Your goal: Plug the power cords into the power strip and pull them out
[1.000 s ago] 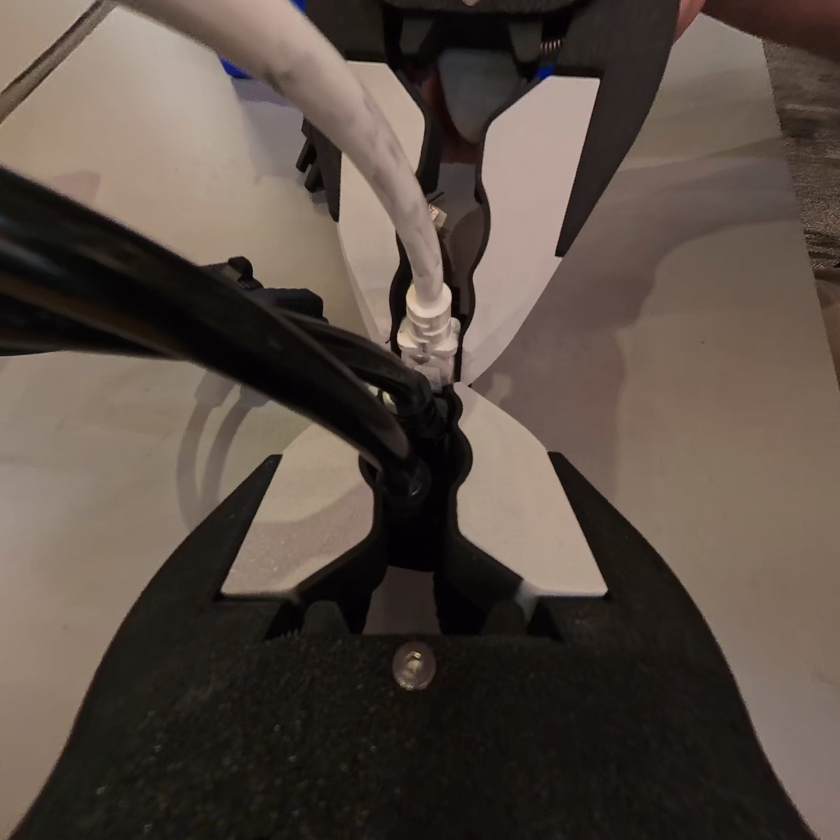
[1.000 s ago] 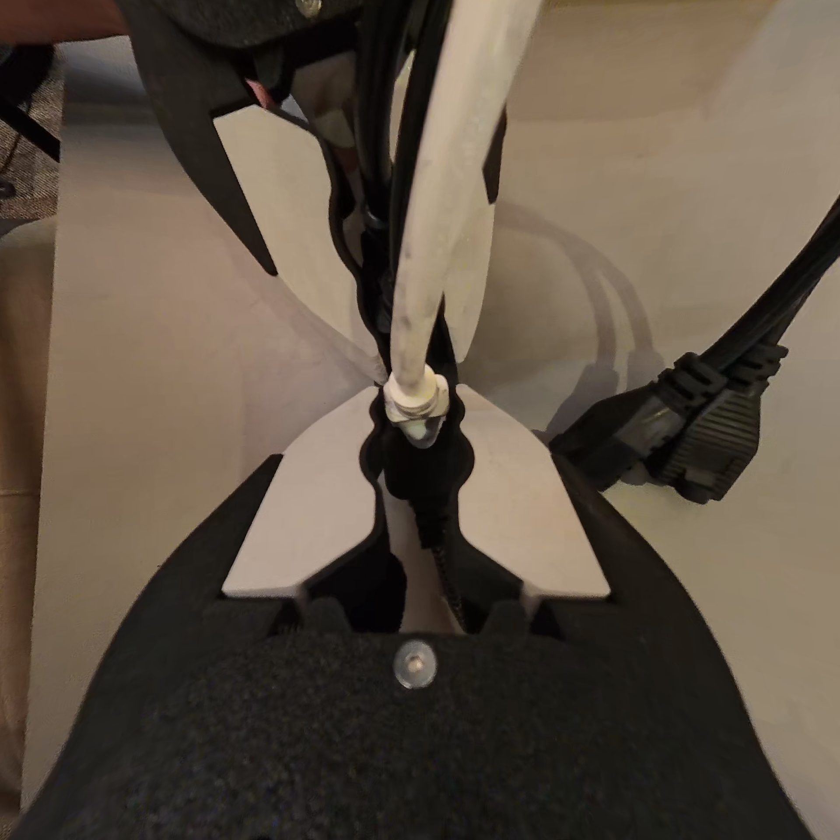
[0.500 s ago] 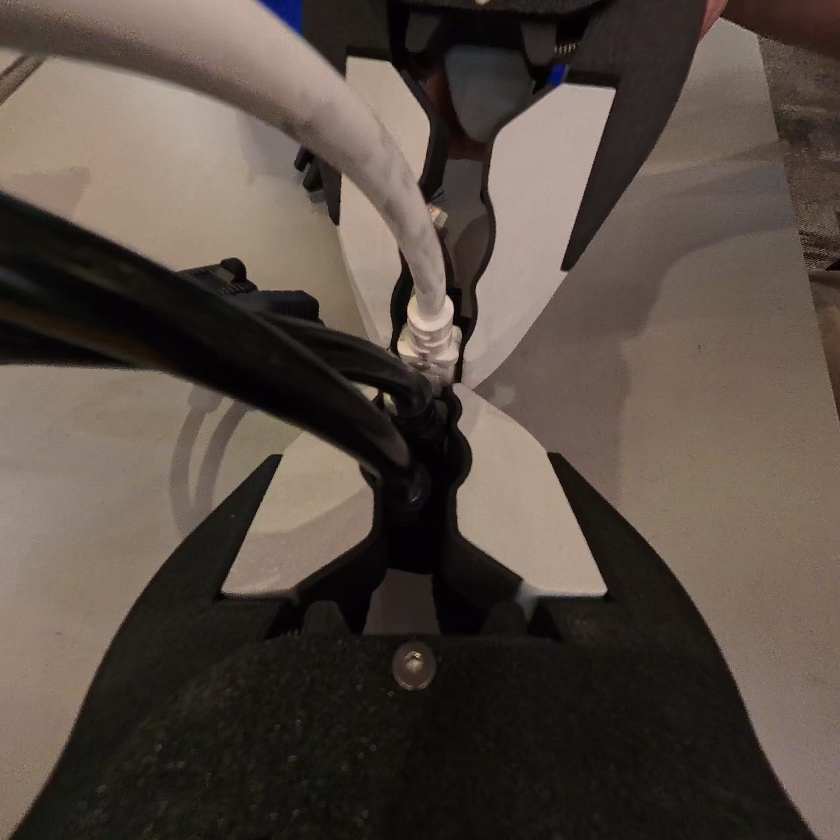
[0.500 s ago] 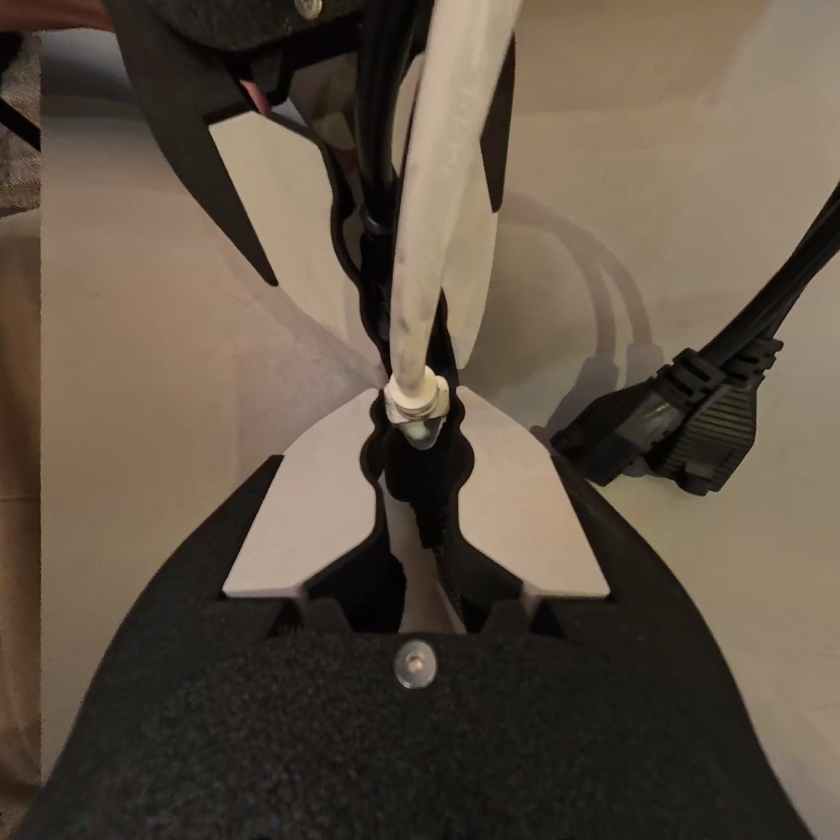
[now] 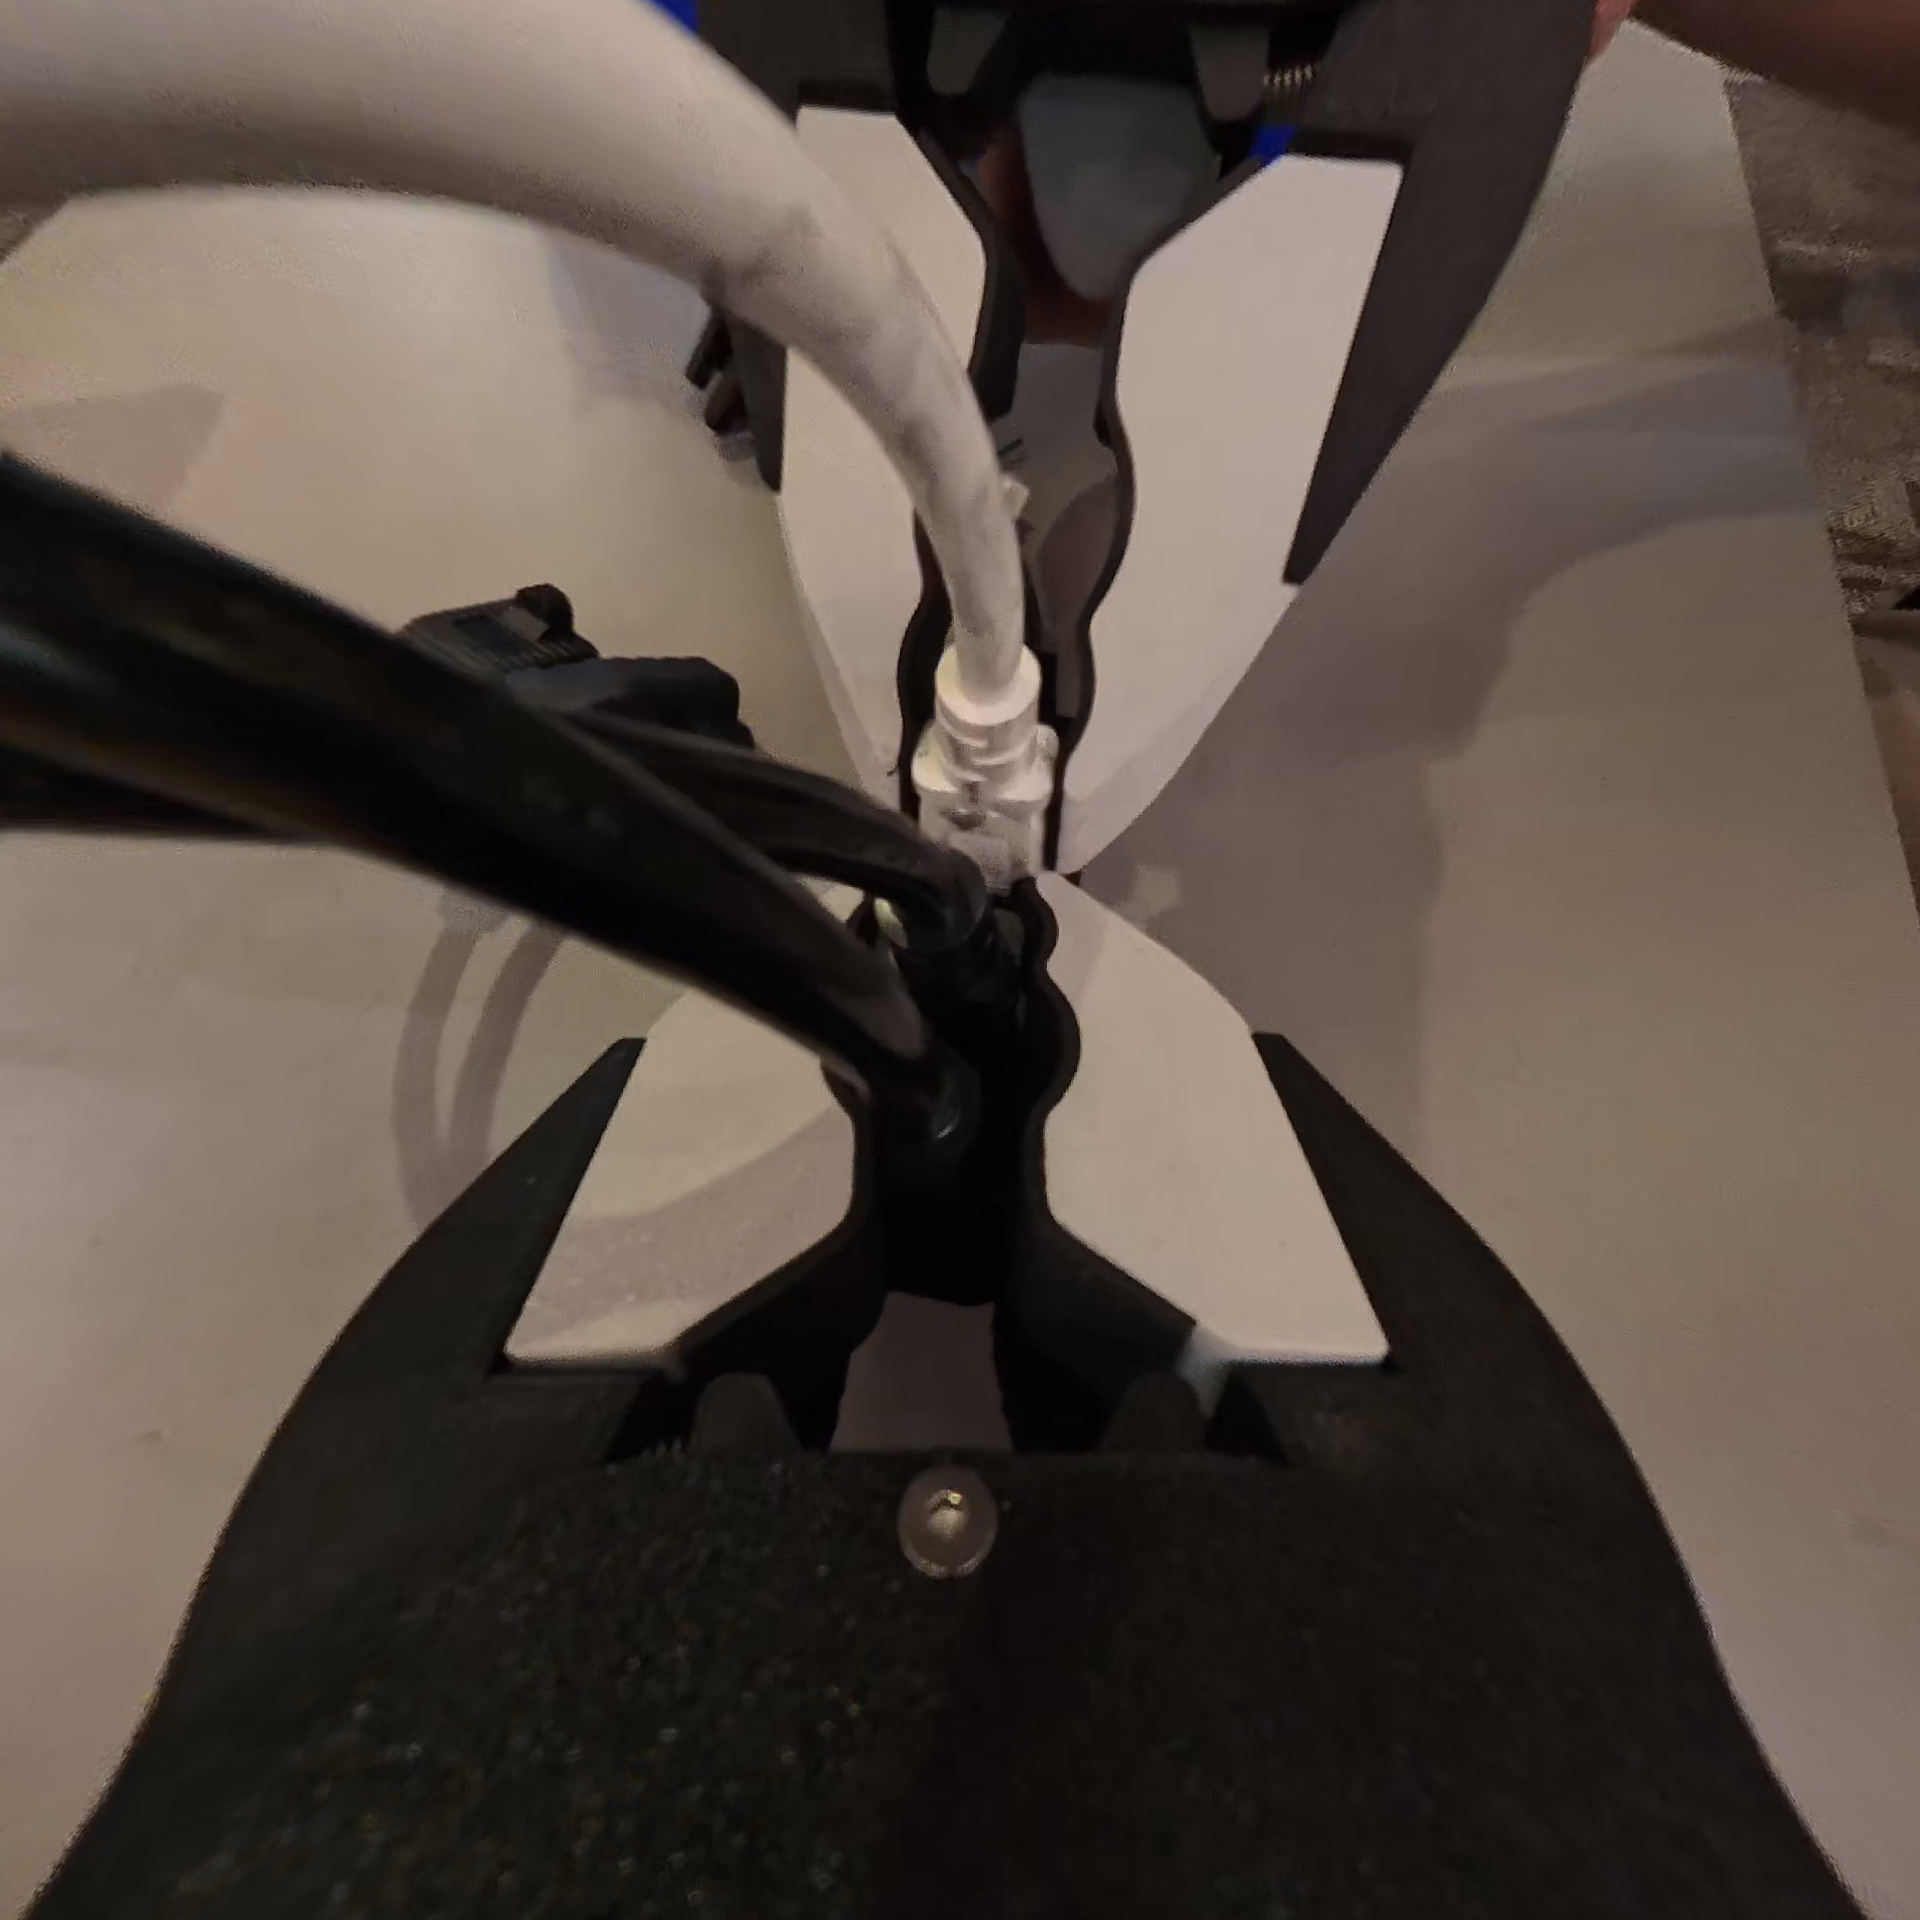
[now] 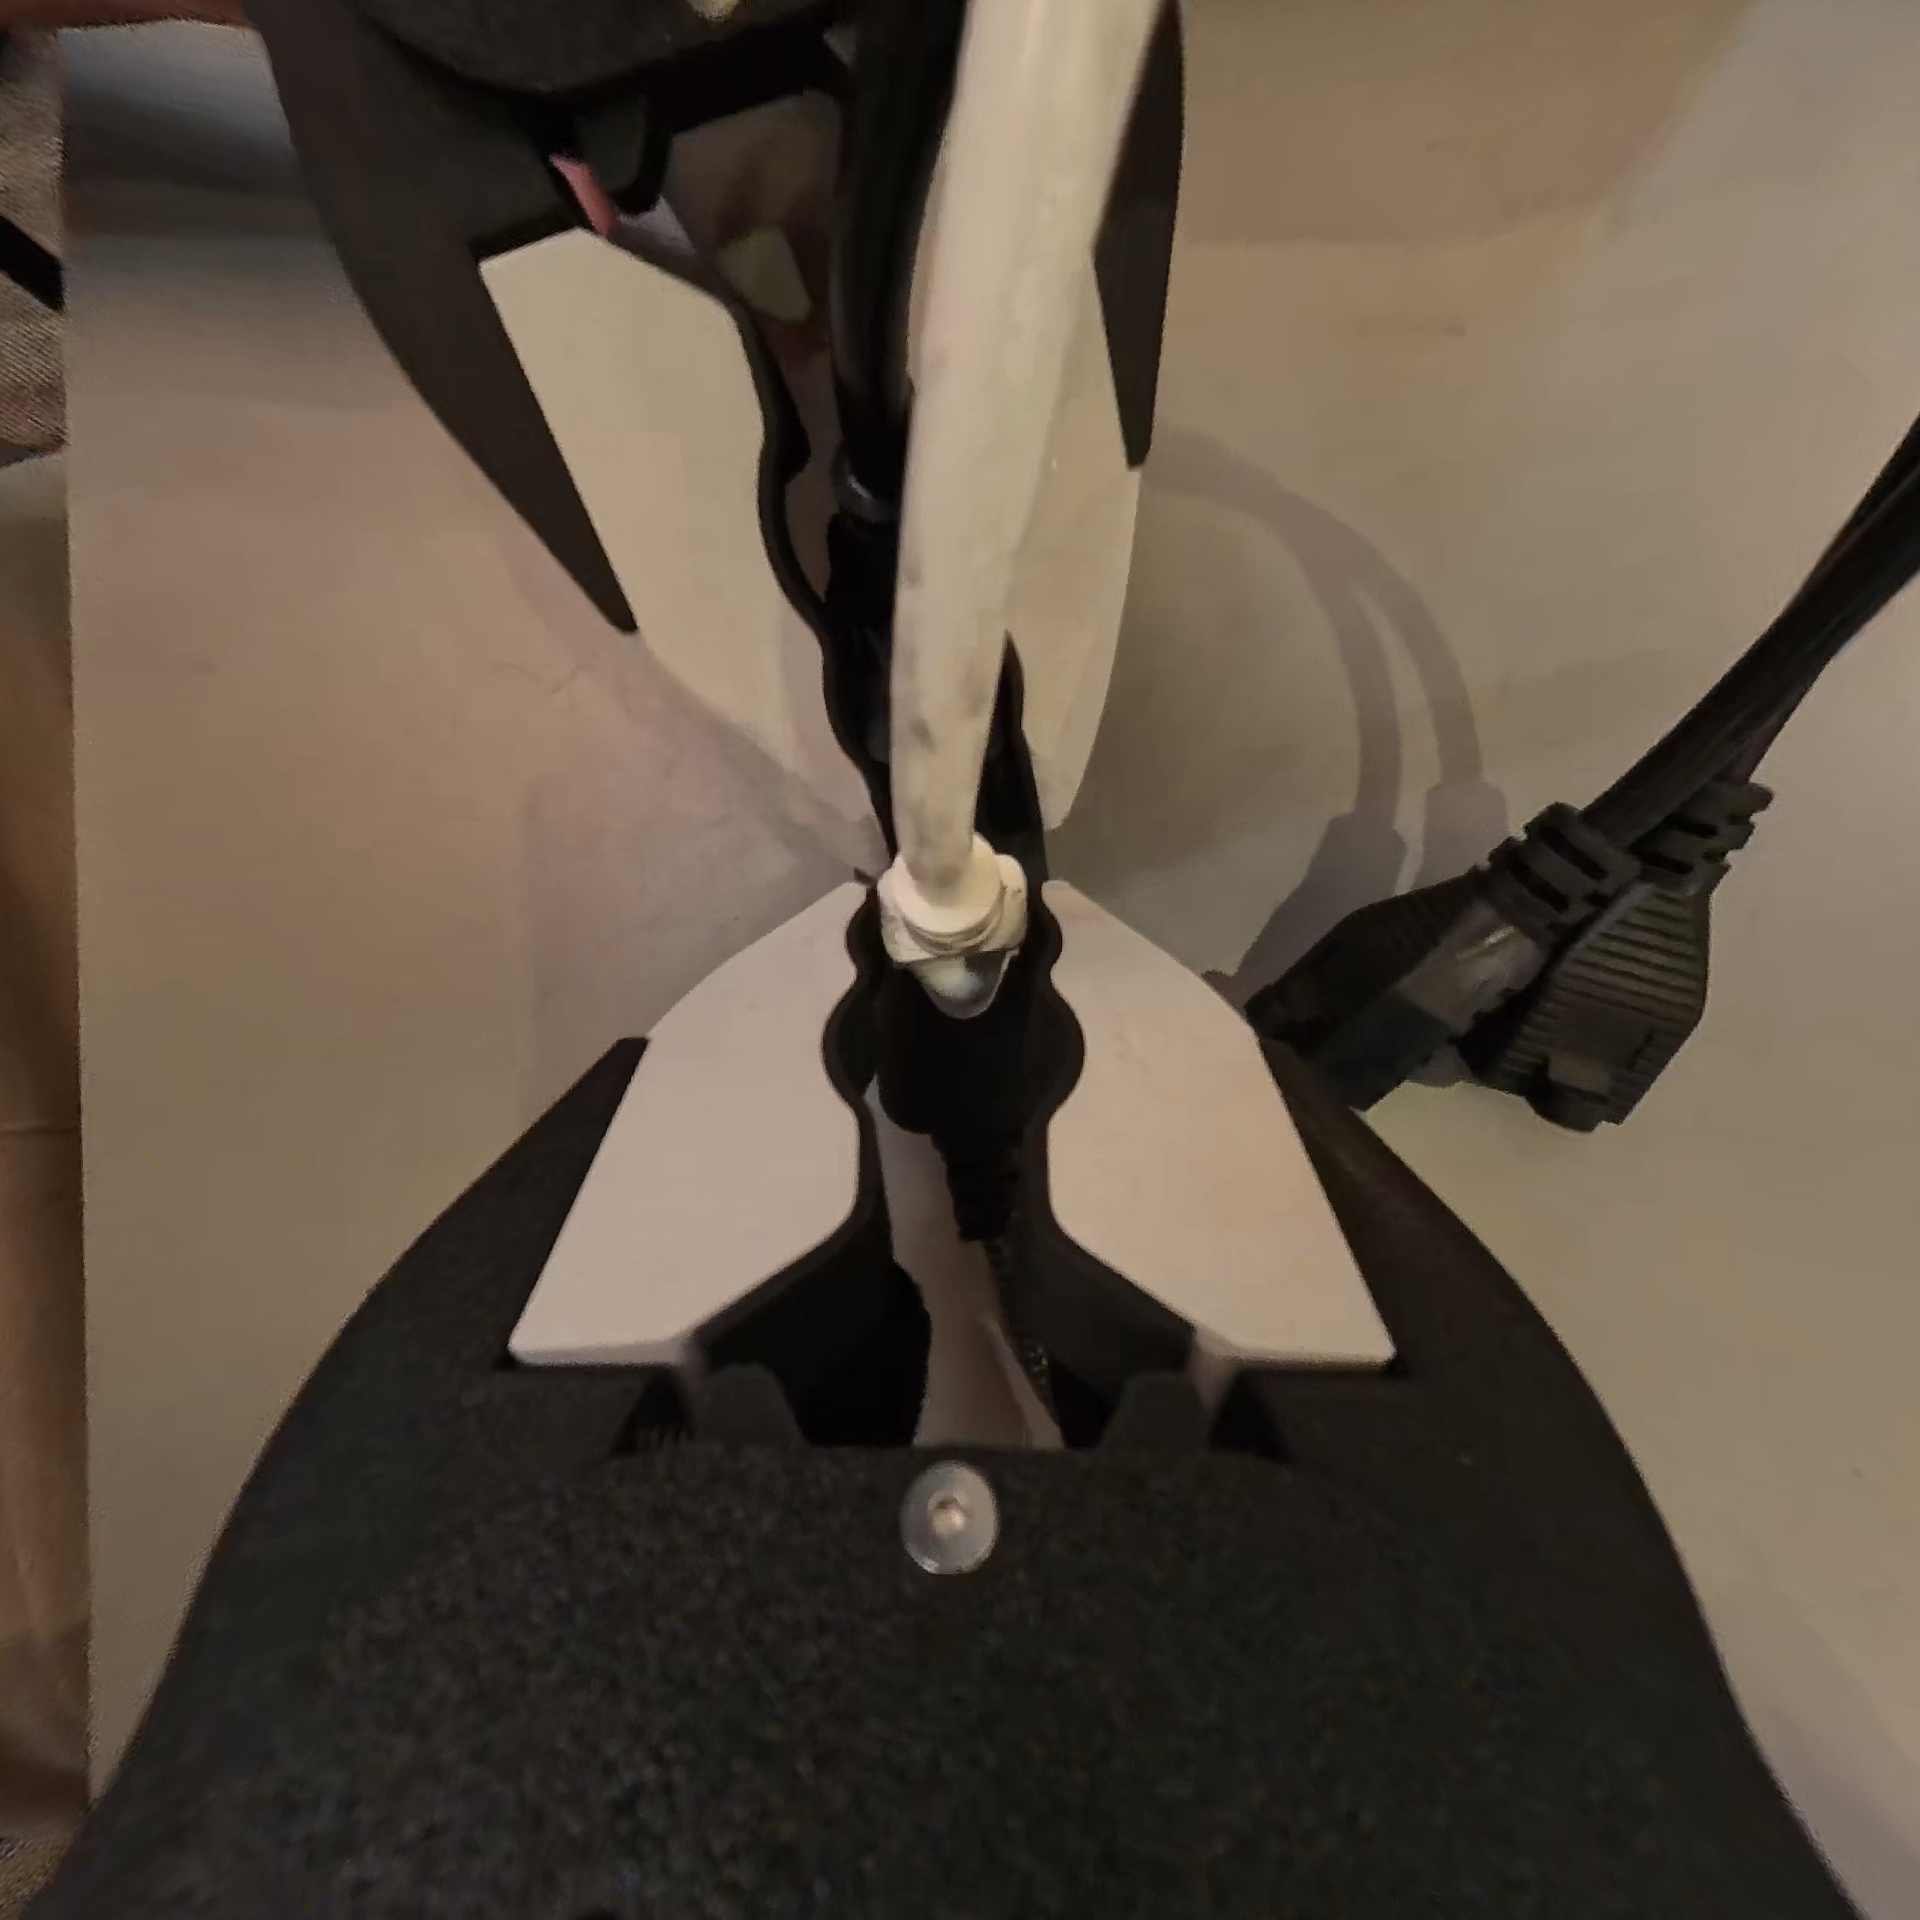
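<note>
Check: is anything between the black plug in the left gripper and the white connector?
Nothing visible: the left gripper and right gripper meet tip to tip, black plug beside white connector; the white cord and black cords bend aside.

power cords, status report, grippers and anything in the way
Left gripper shut on black cords. Right gripper shut on white cord. Tip to tip. Loose black plugs on table, clear.

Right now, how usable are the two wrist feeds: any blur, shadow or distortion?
Left wrist view: black cords and white cord smear close to the lens; white connector stays sharp. Right wrist view: black plugs crisp, curved cord shadows on the table. Both: dim warm light, wide-angle bending.
</note>
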